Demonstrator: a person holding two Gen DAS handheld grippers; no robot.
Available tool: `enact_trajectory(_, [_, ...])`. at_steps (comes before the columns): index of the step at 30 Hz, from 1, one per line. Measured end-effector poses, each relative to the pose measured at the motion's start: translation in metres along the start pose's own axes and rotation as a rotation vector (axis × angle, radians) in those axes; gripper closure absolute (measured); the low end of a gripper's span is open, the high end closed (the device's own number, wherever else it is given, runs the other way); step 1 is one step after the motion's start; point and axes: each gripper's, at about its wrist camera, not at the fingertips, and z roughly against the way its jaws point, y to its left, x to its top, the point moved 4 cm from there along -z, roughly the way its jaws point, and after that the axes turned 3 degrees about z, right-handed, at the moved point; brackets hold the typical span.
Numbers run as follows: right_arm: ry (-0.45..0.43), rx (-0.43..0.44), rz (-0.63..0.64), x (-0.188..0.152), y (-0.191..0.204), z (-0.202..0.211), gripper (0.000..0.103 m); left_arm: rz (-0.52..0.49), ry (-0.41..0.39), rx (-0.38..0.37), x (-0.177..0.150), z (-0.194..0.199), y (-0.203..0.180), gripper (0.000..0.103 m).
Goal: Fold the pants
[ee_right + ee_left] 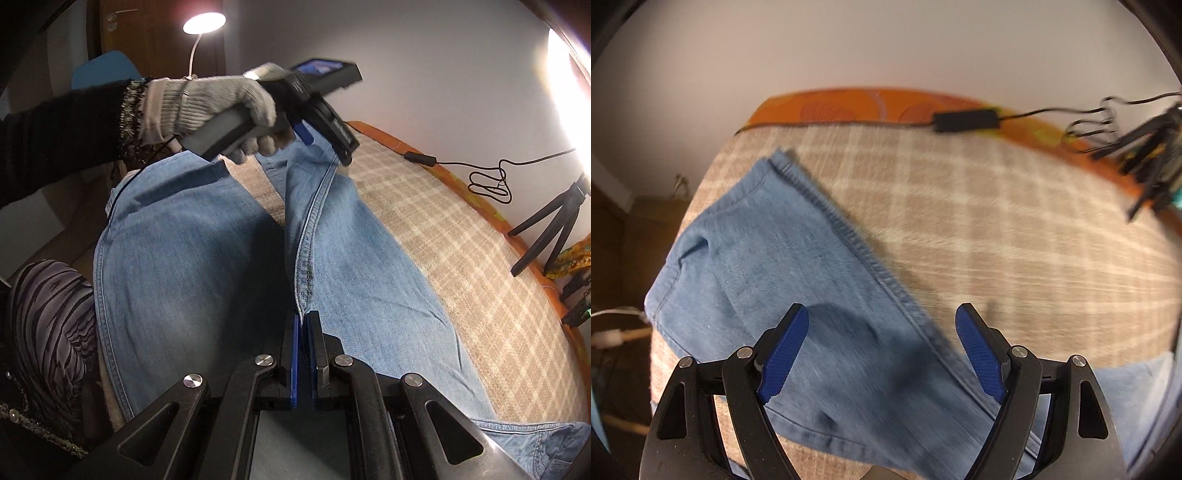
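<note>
A pair of blue denim pants (207, 258) lay spread across a bed covered by a beige checked blanket (480, 280), the folding barely begun. In the right wrist view the two legs ran from the tongs toward 12 o'clock, still side by side with a strip of blanket showing between them, and no clean crosswise fold was visible.

The right tongs (303, 354) were clamped tight on the raised seam ridge (304, 258) of the leg at 1 o'clock, the blue pads pinching a crease of denim between them. The left tongs (881, 354) stood wide apart with nothing between the pads, pointing steeply down over the far end of one leg, whose stitched hem (768, 162) lay toward 11 o'clock near the bed's edge. Seen from the right wrist, a gloved hand (207, 107) carried that left tool at 11 o'clock above the leg ends.

By the look of it, the legs had yet to be laid one upon the other, and the lengthwise halving and final squaring all remained. The left view was blurred, so the exact lie of the cloth beneath its pads could not be told.

A black cable with an adapter box (966, 122) trailed along the orange bed border (849, 107) at 1 o'clock, near a small tripod (550, 229).
</note>
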Motion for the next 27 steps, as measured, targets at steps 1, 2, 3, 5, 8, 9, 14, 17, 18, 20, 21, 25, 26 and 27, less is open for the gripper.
enact_trajectory(1, [-0.003, 0.002, -0.003, 0.0, -0.001, 0.001, 0.101, 0.007, 0.015, 0.017, 0.0, -0.004, 0.002, 0.021])
enact_trajectory(2, [-0.005, 0.001, -0.004, 0.001, 0.0, 0.001, 0.101, 0.018, 0.033, 0.026, 0.0, -0.01, 0.004, 0.021])
enact_trajectory(3, [-0.007, 0.0, -0.004, 0.001, 0.0, 0.001, 0.101, 0.036, 0.042, 0.014, -0.001, -0.015, 0.007, 0.02])
enact_trajectory(5, [-0.008, -0.002, -0.003, 0.001, 0.0, 0.0, 0.101, 0.056, 0.012, 0.003, 0.001, -0.014, 0.012, 0.022])
enact_trajectory(8, [-0.009, -0.007, -0.006, 0.001, 0.0, -0.002, 0.101, 0.057, -0.052, -0.002, 0.0, -0.013, 0.017, 0.041])
enact_trajectory(9, [-0.009, -0.011, -0.004, 0.0, 0.0, -0.003, 0.101, 0.057, -0.084, -0.004, 0.0, -0.01, 0.019, 0.05])
enact_trajectory(14, [-0.022, -0.034, -0.02, 0.003, -0.005, 0.0, 0.101, 0.129, -0.14, -0.142, -0.006, -0.004, 0.043, 0.097])
enact_trajectory(17, [-0.035, -0.06, -0.035, 0.008, -0.011, 0.002, 0.101, 0.156, -0.187, -0.188, -0.009, 0.006, 0.054, 0.1])
enact_trajectory(18, [-0.039, -0.073, -0.039, 0.009, -0.013, 0.004, 0.101, 0.168, -0.218, -0.207, -0.011, 0.015, 0.06, 0.1])
enact_trajectory(20, [-0.047, -0.094, -0.036, 0.012, -0.014, 0.009, 0.101, 0.206, -0.27, -0.244, -0.017, 0.032, 0.07, 0.1])
enact_trajectory(21, [-0.052, -0.106, -0.033, 0.014, -0.015, 0.012, 0.101, 0.216, -0.3, -0.263, -0.022, 0.043, 0.075, 0.1])
enact_trajectory(25, [-0.074, -0.138, -0.033, 0.022, -0.013, 0.031, 0.101, 0.253, -0.38, -0.313, -0.038, 0.093, 0.086, 0.1])
enact_trajectory(26, [-0.076, -0.147, -0.028, 0.024, -0.011, 0.036, 0.101, 0.252, -0.401, -0.321, -0.046, 0.104, 0.091, 0.1])
enact_trajectory(27, [-0.078, -0.155, -0.022, 0.025, -0.008, 0.043, 0.101, 0.249, -0.421, -0.327, -0.054, 0.115, 0.095, 0.1])
